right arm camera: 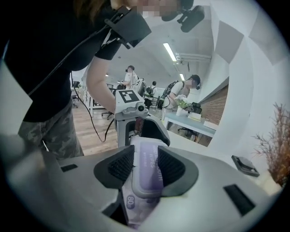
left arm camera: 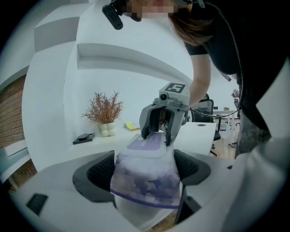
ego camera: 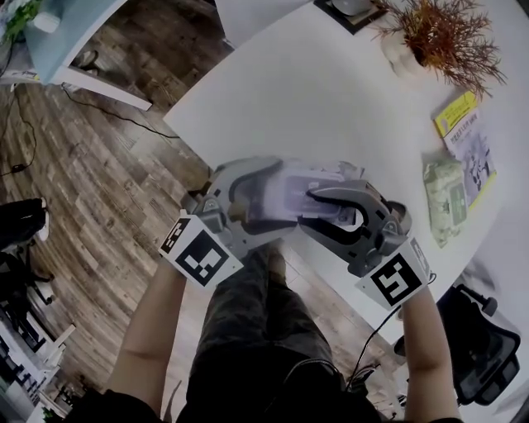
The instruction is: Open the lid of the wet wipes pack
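Note:
A wet wipes pack [ego camera: 312,178], purple and white, is held in the air between both grippers, over the near edge of the table. My left gripper [ego camera: 277,202] is shut on the soft body of the pack [left arm camera: 146,179], one pad on each side. The pack's pale purple lid [left arm camera: 147,145] faces up at its far end. My right gripper [ego camera: 307,212] comes from the opposite side, and its jaws close on that lid [right arm camera: 147,170], the pads touching both long edges. In the right gripper view the printed bag [right arm camera: 136,210] hangs below the lid.
The white table [ego camera: 314,91] carries a dried plant in a white vase [ego camera: 438,33], a yellow booklet [ego camera: 467,136], a greenish packet [ego camera: 446,198] and a black item [ego camera: 351,10]. Wooden floor lies below left. An office chair [ego camera: 483,339] stands at right. People stand far off [right arm camera: 192,88].

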